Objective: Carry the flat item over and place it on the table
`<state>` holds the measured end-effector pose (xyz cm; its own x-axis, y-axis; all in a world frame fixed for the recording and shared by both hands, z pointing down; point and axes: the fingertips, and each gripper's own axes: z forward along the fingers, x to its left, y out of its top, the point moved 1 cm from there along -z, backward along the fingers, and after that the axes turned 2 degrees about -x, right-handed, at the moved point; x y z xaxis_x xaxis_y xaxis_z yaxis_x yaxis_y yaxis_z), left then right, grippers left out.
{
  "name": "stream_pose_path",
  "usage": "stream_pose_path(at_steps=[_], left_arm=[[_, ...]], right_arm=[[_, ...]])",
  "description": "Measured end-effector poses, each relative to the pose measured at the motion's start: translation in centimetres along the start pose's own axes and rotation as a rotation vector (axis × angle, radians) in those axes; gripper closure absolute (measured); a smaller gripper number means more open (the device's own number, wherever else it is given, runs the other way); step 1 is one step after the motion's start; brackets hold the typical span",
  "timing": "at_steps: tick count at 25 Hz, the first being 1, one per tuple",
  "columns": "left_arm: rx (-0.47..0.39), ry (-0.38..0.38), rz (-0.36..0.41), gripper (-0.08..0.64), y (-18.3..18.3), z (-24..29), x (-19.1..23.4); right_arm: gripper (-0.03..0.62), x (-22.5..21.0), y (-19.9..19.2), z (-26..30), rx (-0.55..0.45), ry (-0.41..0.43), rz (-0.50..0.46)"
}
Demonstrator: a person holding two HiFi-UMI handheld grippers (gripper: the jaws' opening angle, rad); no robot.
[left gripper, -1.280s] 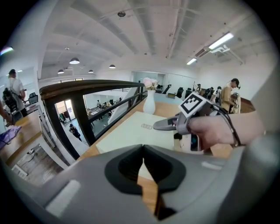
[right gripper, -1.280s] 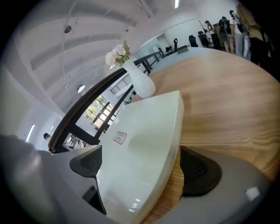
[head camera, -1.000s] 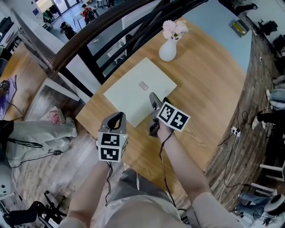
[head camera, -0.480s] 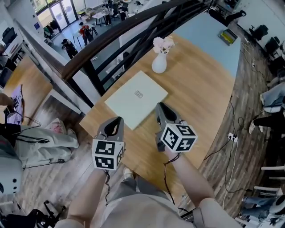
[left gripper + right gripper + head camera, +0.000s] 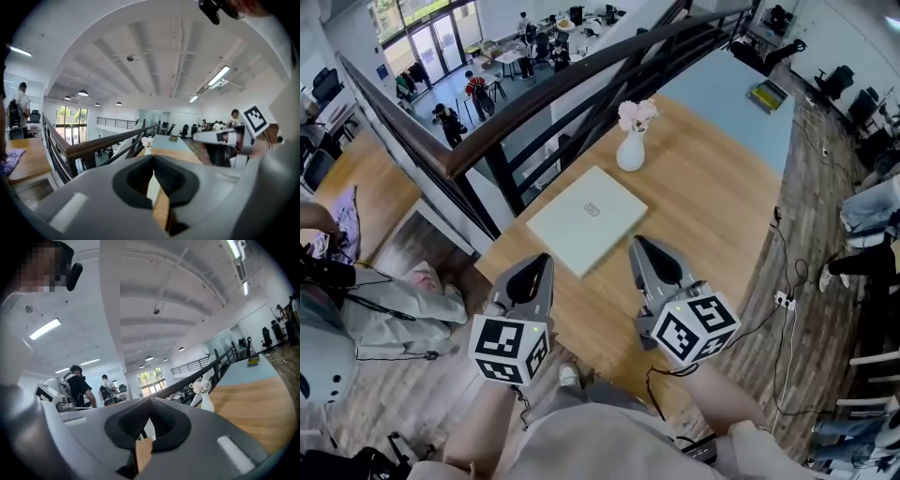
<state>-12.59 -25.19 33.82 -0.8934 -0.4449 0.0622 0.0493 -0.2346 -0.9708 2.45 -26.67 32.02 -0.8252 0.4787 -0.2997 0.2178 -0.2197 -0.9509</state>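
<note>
Flat item (image 5: 587,219) on the table (image 5: 712,187) looked stiff, smooth and light; its near edge suited pinching. Left gripper (image 5: 539,267) and right gripper (image 5: 639,248) were clenched, empty.

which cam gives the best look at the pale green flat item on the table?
Head view: the flat item lies whole on the wooden table, all four edges visible. Both gripper views show at most a pale sliver of it, low and central.
</note>
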Motion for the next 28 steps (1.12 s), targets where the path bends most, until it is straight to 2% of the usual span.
stream_pose_path(at_steps=[4,7,11,12,16,20,28], left_arm=[[-0.097,0.012,-0.002,0.558,2.4,-3.2,-0.6],[-0.127,0.015,-0.002,0.558,3.2,-5.1,-0.8],[-0.123,0.029,0.15,0.558,4.3,-7.3,-2.5],[-0.124,0.023,0.166,0.558,4.5,-7.8,-3.1],[-0.136,-0.01,0.139,0.558,4.5,-9.2,-4.4],[-0.113,-0.003,0.109,0.558,4.1,-10.2,-5.0],[-0.11,-0.02,0.113,0.558,4.1,-9.9,-5.8]], right_arm=[[0.591,3.7,1.9,-3.0,-0.006,0.063,-0.034],[0.591,5.8,3.1,-4.6,-0.02,0.093,-0.07],[0.591,7.3,3.9,-6.0,-0.022,0.119,-0.072],[0.591,7.5,4.0,-6.4,-0.021,0.122,-0.07],[0.591,8.1,4.1,-7.6,-0.019,0.124,-0.069],[0.591,8.9,4.4,-8.8,-0.034,0.128,-0.072],[0.591,10.1,4.0,-8.7,-0.034,0.156,-0.086]])
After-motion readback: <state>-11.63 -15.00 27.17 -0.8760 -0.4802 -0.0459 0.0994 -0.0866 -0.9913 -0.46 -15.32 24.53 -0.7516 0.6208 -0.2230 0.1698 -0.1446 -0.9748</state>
